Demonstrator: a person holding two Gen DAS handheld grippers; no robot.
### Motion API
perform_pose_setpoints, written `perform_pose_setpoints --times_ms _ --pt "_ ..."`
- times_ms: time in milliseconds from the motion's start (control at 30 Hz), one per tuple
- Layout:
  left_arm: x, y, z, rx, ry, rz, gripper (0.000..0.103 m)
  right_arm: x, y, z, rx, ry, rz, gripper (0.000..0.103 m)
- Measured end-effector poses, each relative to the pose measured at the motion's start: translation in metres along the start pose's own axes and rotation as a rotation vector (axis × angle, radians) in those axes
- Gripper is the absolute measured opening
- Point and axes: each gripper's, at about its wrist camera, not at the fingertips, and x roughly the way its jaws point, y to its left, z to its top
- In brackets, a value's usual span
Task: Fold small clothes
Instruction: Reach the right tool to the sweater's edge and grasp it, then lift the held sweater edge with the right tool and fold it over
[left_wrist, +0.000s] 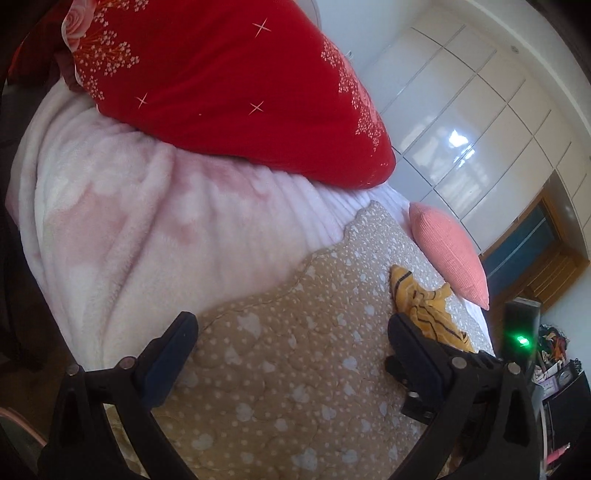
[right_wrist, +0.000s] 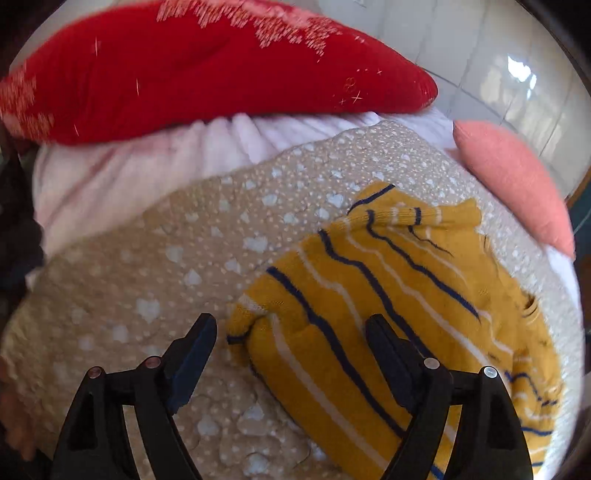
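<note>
A small mustard-yellow garment with navy and white stripes lies crumpled on the tan dotted quilt. My right gripper hovers over its left end with the jaws wide apart; that end lies between the fingers and the pads do not press on it. In the left wrist view the same garment lies at the right, just beyond the right finger. My left gripper is open over the bare quilt with nothing between its fingers.
A big red flowered pillow lies on a pink-white fleece blanket behind the quilt. A salmon cushion sits at the bed's right edge. White wardrobe doors stand beyond. A device with a green light is at the right.
</note>
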Motion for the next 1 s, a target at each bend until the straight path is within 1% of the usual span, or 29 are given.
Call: perform_pose_setpoints --times_ms 100,133,167,200,233,267,300,367,433,533,600,667,700,733,800,867,933,1000 --pt "-0.006 -0.002 -0.002 0.009 -0.003 -0.008 0.102 0.009 0.002 0.000 -0.054 0.000 -0.112 0.087" --pt "-0.006 -0.003 -0.002 0.013 -0.003 -0.007 0.102 0.013 0.001 0.001 -0.057 0.003 -0.124 0.086" --pt "-0.006 -0.004 -0.003 0.015 -0.002 -0.004 0.102 0.016 -0.001 0.003 -0.050 0.006 -0.128 0.078" --pt "-0.008 -0.003 -0.004 0.016 -0.002 -0.001 0.102 0.018 -0.004 0.006 -0.040 0.013 -0.145 0.054" --pt "-0.009 -0.004 -0.005 0.017 -0.002 0.001 0.102 0.020 -0.007 0.008 -0.028 0.019 -0.180 0.035" --pt "-0.009 -0.005 -0.005 0.018 -0.003 0.002 0.102 0.018 -0.012 0.013 0.001 0.013 -0.172 0.021" --pt "-0.009 -0.007 -0.006 0.021 -0.004 0.002 0.102 0.012 -0.023 0.015 0.059 -0.002 -0.134 0.016" --pt "-0.011 -0.011 -0.009 0.036 -0.013 0.004 0.102 -0.007 -0.048 0.018 0.173 -0.048 -0.085 0.014" --pt "-0.012 -0.019 -0.012 0.062 -0.018 0.002 0.102 -0.034 -0.080 0.014 0.289 -0.108 -0.065 0.014" --pt "-0.013 -0.032 -0.019 0.107 -0.021 0.002 0.102 -0.073 -0.149 -0.011 0.501 -0.172 -0.058 0.014" --pt "-0.013 -0.040 -0.024 0.132 -0.016 -0.005 0.102 -0.090 -0.197 -0.042 0.639 -0.184 -0.077 0.014" --pt "-0.013 -0.049 -0.028 0.153 -0.010 -0.016 0.102 -0.101 -0.243 -0.087 0.792 -0.180 -0.101 0.014" --pt "-0.013 -0.053 -0.031 0.164 -0.008 -0.020 0.102 -0.103 -0.260 -0.109 0.854 -0.167 -0.113 0.014" --pt "-0.013 -0.056 -0.033 0.173 -0.005 -0.025 0.102 -0.103 -0.275 -0.133 0.914 -0.144 -0.127 0.014" --pt "-0.011 -0.065 -0.038 0.192 0.011 -0.038 0.102 -0.096 -0.295 -0.176 0.988 -0.090 -0.150 0.014" --pt "-0.009 -0.074 -0.044 0.215 0.017 -0.038 0.102 -0.088 -0.308 -0.208 1.041 -0.063 -0.138 0.015" --pt "-0.008 -0.083 -0.050 0.242 0.021 -0.035 0.102 -0.087 -0.313 -0.226 1.067 -0.067 -0.108 0.021" --pt "-0.005 -0.091 -0.056 0.271 0.025 -0.034 0.102 -0.097 -0.312 -0.230 1.066 -0.073 -0.146 0.045"
